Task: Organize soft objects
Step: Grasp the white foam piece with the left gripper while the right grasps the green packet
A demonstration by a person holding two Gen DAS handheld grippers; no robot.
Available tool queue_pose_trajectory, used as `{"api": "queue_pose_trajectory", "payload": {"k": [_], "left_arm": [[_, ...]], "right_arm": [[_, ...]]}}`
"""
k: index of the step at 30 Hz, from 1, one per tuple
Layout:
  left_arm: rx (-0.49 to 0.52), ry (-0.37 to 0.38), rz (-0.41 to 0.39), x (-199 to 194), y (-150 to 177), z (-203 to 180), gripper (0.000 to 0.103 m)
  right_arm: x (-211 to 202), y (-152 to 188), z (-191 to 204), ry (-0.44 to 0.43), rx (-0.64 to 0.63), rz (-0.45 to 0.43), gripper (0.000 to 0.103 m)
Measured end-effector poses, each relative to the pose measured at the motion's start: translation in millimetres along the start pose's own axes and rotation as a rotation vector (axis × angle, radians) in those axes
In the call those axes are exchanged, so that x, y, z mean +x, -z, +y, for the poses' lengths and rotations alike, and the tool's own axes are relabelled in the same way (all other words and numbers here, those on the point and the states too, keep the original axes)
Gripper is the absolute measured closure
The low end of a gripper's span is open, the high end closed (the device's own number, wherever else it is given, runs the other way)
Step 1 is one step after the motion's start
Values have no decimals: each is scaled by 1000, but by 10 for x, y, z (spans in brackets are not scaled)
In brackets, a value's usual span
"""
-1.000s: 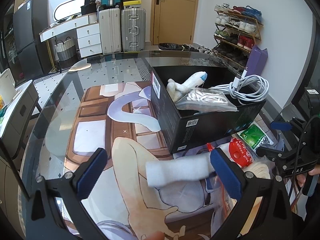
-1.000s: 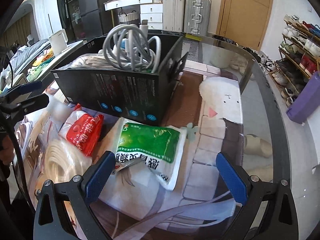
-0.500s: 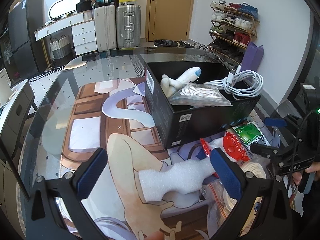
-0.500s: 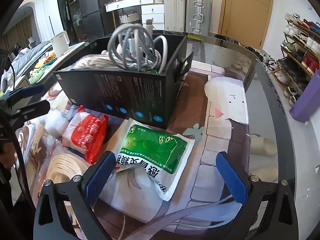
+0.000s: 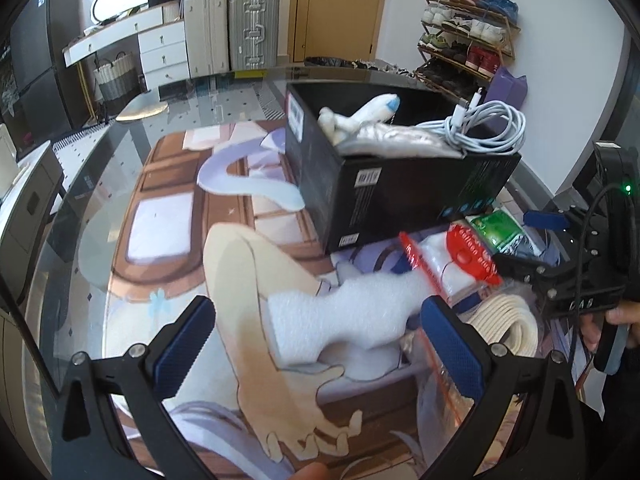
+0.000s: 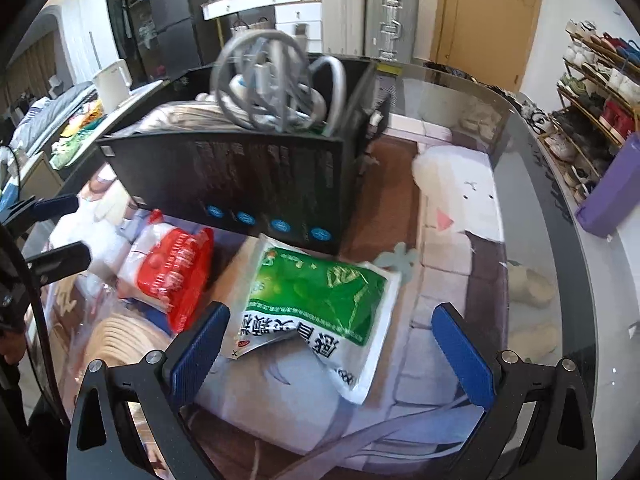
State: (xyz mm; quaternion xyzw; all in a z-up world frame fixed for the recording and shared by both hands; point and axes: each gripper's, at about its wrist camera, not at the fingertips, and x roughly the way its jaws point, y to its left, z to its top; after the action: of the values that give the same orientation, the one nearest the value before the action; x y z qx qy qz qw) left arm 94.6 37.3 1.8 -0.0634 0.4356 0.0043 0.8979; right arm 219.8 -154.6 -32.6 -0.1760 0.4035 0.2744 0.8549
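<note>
step: picking up loose items. left claw (image 5: 318, 330) jaws apart around white foam piece (image 5: 344, 314) lying on surface beside black box (image 5: 400, 184). right claw (image 6: 330, 350) apart over green packet (image 6: 320, 300); next: clamp foam, lift into box

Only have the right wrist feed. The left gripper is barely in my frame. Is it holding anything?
Observer: No. In the left wrist view the left gripper is wide open. A white foam piece lies on the table between its fingers, not clamped.
Operator: What's in the box behind the cable coil? The coil blocks my view.
Observer: A white plush toy with a blue tip sits in the black box, beside a clear bagged item and behind the cable coil.
</note>
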Motion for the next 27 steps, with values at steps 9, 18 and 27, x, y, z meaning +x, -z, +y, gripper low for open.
{"api": "queue_pose_trajectory", "payload": {"k": [9, 18, 27], "left_arm": [[-8, 51, 26, 28, 17, -60, 0], [-4, 5, 65, 117, 46, -17, 0], [19, -31, 66, 151, 60, -29, 1]], "right_arm": [[-14, 24, -17, 2, 3, 2, 1], [-7, 28, -38, -4, -2, -1, 1], [-9, 26, -35, -1, -2, -3, 1]]}}
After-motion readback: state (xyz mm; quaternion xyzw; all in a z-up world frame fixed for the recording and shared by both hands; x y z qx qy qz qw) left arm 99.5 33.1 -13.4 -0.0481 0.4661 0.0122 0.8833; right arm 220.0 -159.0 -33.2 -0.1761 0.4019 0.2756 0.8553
